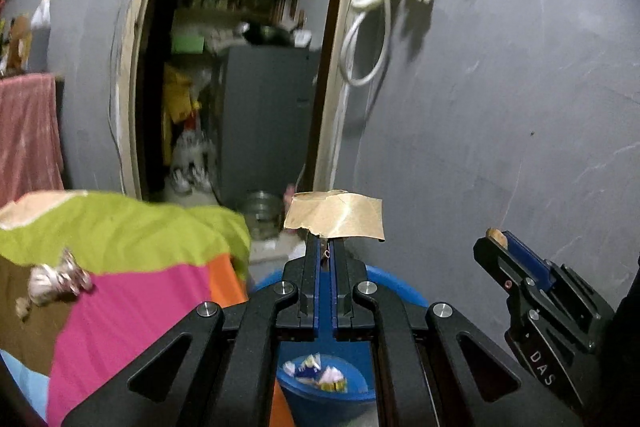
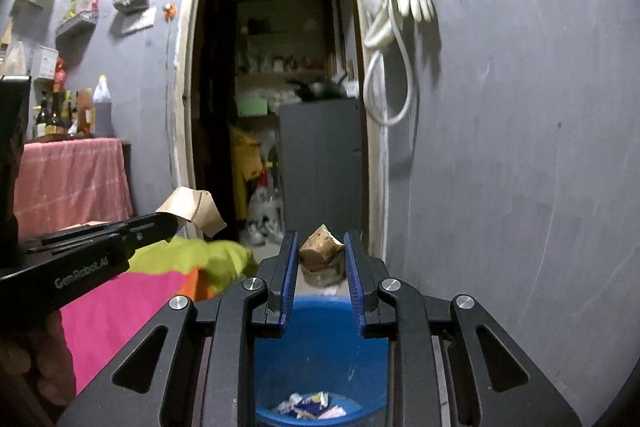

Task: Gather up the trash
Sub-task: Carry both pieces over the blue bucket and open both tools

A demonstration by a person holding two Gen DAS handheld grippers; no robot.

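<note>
While both pieces of trash hung over the blue bin (image 2: 320, 323), the step in hand looked like the drop, and doing it well meant getting each scrap inside the rim before letting go. The brown paper scrap (image 1: 334, 215) was light and flat, so I judged it likely to drift; lowering it close to the opening first would help. The crumpled brown lump (image 2: 322, 251) seemed denser and would probably fall straight.

The paper scrap was a torn, creased piece of tan paper, ragged along its lower edge, standing up from the tips of the left gripper (image 1: 326, 247), whose jaws were pressed almost fully together on its bottom edge. The lump was a small wadded tan piece with a pointed top, wedged between the blue pads (image 2: 289, 267) of the right gripper (image 2: 322, 255), jaws only narrowly parted around it. Both sat above the bin's near side, the right one more squarely over it.

Inside the bin lay crumpled wrappers (image 2: 310, 405) in white, blue and yellow. Just left of it was a bed cover (image 1: 120, 267) in green, pink and orange, with another crumpled wrapper (image 1: 56, 283) on it, blurred. Behind stood a grey wall (image 2: 520, 167) and an open doorway (image 2: 280, 87).
</note>
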